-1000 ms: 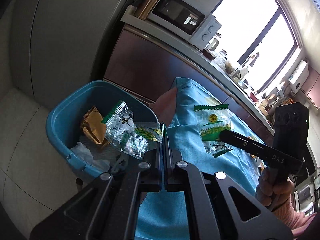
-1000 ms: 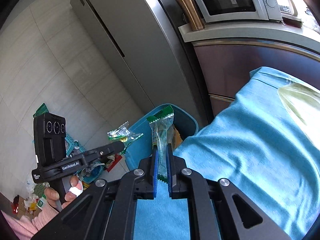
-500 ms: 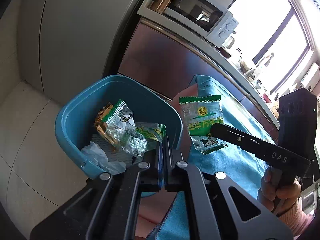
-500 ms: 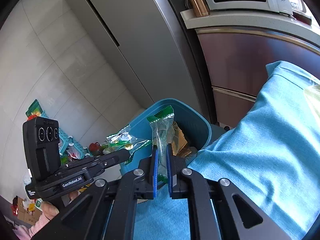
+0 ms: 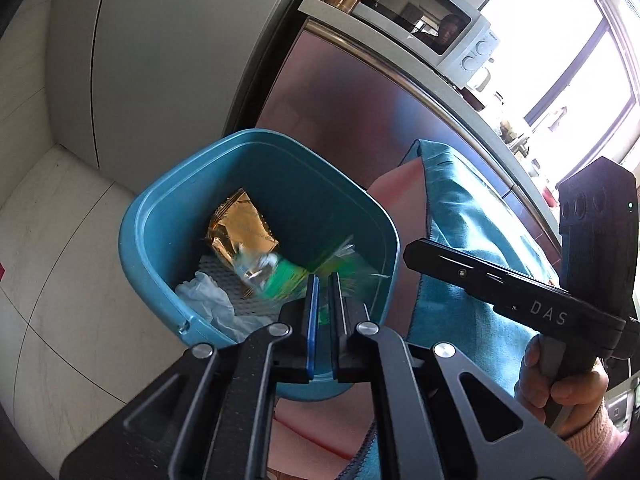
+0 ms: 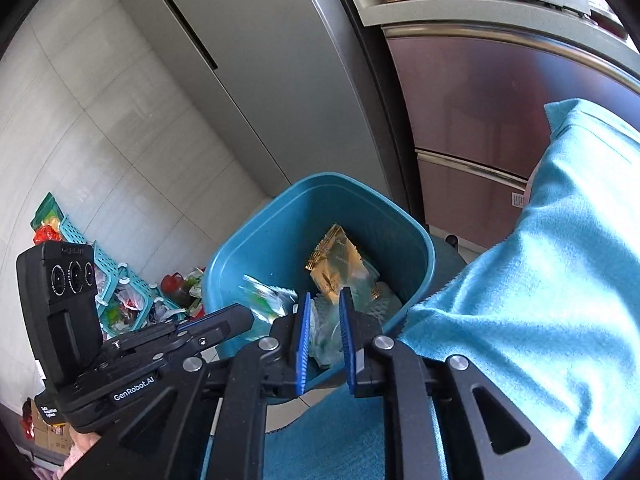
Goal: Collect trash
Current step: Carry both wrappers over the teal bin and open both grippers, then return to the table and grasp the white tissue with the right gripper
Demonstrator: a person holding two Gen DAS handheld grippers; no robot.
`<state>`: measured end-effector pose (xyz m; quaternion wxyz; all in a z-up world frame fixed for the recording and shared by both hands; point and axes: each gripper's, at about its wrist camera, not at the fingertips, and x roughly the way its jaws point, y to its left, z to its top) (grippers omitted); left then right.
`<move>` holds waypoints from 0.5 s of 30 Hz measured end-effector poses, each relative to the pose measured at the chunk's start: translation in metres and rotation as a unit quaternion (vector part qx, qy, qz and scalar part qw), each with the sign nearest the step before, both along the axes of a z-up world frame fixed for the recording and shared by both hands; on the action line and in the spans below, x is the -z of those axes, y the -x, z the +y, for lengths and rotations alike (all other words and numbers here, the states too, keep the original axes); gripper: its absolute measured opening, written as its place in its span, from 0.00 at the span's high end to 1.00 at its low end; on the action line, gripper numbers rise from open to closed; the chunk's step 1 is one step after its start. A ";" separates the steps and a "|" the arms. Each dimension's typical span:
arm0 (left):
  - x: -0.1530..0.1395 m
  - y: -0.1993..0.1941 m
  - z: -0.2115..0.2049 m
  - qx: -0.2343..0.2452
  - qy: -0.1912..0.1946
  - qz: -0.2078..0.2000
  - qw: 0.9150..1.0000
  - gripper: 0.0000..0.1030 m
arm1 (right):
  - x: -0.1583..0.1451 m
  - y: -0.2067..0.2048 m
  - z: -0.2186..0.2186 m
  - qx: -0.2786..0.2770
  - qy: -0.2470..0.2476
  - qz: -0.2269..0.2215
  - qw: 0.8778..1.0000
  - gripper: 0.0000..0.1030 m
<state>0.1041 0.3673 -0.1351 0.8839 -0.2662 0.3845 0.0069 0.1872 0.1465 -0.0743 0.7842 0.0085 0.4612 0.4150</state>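
Below right gripper (image 6: 324, 334) – wrappers (image 6: 264, 300) in bin (image 6: 280, 216)

Pale floor tiles (image 5: 60, 248) meet a grey fridge (image 5: 168, 60). A microwave (image 5: 432, 36) tops the brown cabinet (image 6: 500, 120). Bright windows (image 5: 560, 40) give daylight.

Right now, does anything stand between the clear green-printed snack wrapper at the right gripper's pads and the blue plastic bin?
Nothing visible does. The right gripper has its jaws opening with the wrapper between them, directly over the bin's open mouth.

Blurred wrappers (image 5: 304, 276) over blue bin (image 5: 160, 216)
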 end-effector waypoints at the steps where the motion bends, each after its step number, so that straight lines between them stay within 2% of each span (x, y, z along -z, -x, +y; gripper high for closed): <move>1: 0.000 0.001 0.000 -0.001 -0.001 0.000 1.000 0.95 | 0.000 0.000 -0.001 0.000 -0.001 0.000 1.000 0.86; 8: -0.005 0.007 -0.005 0.005 -0.004 -0.011 1.000 0.92 | -0.008 0.006 -0.025 0.007 -0.024 -0.006 1.000 0.85; 15: -0.032 0.016 -0.037 0.045 -0.023 -0.053 0.997 0.80 | -0.036 0.034 -0.077 0.012 -0.049 -0.049 0.998 0.79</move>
